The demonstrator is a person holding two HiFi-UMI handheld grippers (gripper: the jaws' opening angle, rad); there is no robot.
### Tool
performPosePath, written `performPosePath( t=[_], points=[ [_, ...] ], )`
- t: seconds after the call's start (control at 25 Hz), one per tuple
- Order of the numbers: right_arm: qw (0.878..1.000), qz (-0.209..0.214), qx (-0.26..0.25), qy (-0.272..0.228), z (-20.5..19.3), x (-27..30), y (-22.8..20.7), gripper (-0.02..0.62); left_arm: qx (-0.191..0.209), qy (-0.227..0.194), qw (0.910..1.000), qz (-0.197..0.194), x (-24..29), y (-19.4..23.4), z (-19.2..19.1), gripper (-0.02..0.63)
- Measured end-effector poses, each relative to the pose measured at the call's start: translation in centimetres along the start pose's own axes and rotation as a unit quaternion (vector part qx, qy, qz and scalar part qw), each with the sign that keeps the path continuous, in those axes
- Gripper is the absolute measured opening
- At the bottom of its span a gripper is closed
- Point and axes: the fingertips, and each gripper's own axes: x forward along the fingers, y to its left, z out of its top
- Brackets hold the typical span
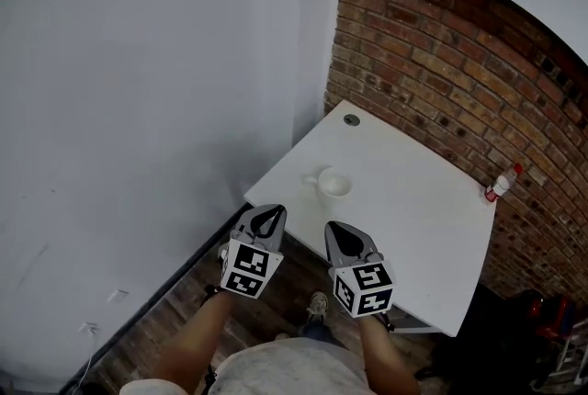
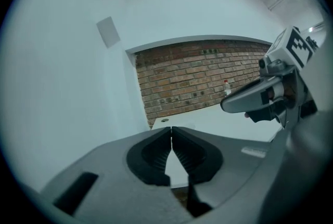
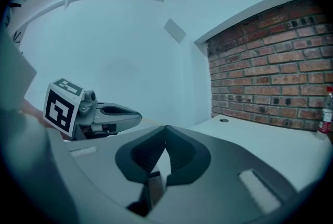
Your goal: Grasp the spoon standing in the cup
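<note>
L gripper (image 1: 267, 215) and R gripper (image 1: 336, 231) are held side by side, near each other, over the wood floor (image 1: 184, 310) just short of the table's (image 1: 413, 228) near corner. Both point toward the table.

L gripper view: jaws closed, tips touching, nothing between them. R gripper view: same, tips together and empty.

Cup (image 1: 335, 186) is white and upright on the white table, near the table's left edge. It sits ahead of both grippers and apart from them. A pale bit sticks out at the cup's left; can't tell if it's the cup's handle or the spoon. The spoon itself is too small to make out.

Bottle (image 1: 501, 186) w/ red cap stands at the table's far right edge by the brick wall (image 1: 441, 62). A round grommet (image 1: 352, 119) sits at the far corner.
</note>
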Motion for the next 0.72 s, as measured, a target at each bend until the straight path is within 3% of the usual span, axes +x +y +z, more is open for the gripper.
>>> performPosePath(
  t=[0.4,0.72],
  points=[
    [1.000,-0.007,-0.018,-0.002,-0.1,-1.4,2.1,0.006,-0.029,-0.013,0.9991,0.029,-4.5,0.3,-0.5,0.008],
    [1.000,-0.009,-0.025,0.002,-0.6,-1.9,3.1,0.006,-0.036,-0.017,0.9988,0.028,-5.9,0.0,-1.2,0.007]
  ],
)
